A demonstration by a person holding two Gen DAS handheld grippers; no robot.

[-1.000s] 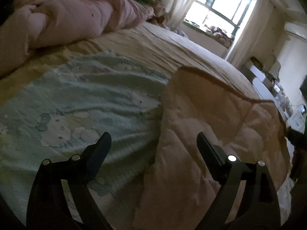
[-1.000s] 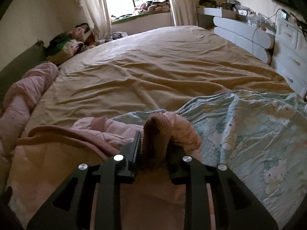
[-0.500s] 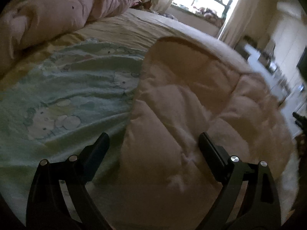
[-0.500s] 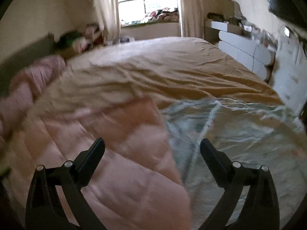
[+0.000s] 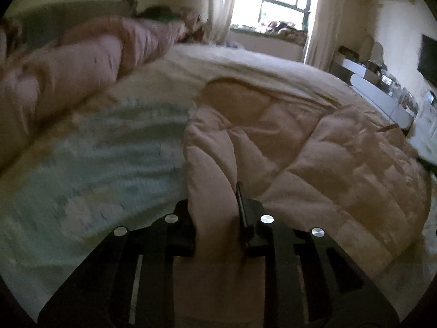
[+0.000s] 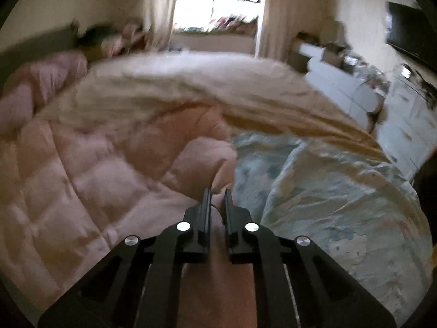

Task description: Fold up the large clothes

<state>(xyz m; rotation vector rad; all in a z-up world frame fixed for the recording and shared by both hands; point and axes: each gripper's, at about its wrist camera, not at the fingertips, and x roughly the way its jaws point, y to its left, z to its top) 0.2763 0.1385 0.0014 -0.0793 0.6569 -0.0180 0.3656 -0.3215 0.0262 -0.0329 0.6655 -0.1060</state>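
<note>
1. The bed [image 5: 245,63] fills both views, covered by a beige sheet that runs back toward the window [image 5: 275,2], which lies beyond the bed's far end.
2. A pale blue-green printed blanket [image 5: 103,147] is spread on the bed. In the left wrist view it lies to the left of the pink quilt; in the right wrist view the same blanket [image 6: 327,196] lies to the quilt's right. The print is too blurred to read.
3. The pink quilt [image 5: 314,158], the piece being folded, lies on the bed on top of the blanket, folded over on itself so that a rounded fold edge runs from near each gripper toward the window. In the right wrist view the quilt [image 6: 95,169] covers the part of the bed left of the blanket.
4. A rolled pink duvet [image 5: 82,63] lies along the bed's far left side, against a dark headboard, well apart from the quilt.
5. White drawers [image 6: 347,90] with small clutter on top stand off the bed's right side, and a dark screen [image 6: 409,30] hangs on the wall above them.
6. The left gripper [image 5: 215,207] is at the near end of the quilt's fold edge, its two fingers pinching a thick roll of the pink fabric that bulges up between them.
7. The right gripper [image 6: 217,199] has its fingers drawn almost together, nipping a thin bit of the quilt's rounded corner right where the quilt meets the blanket.
</note>
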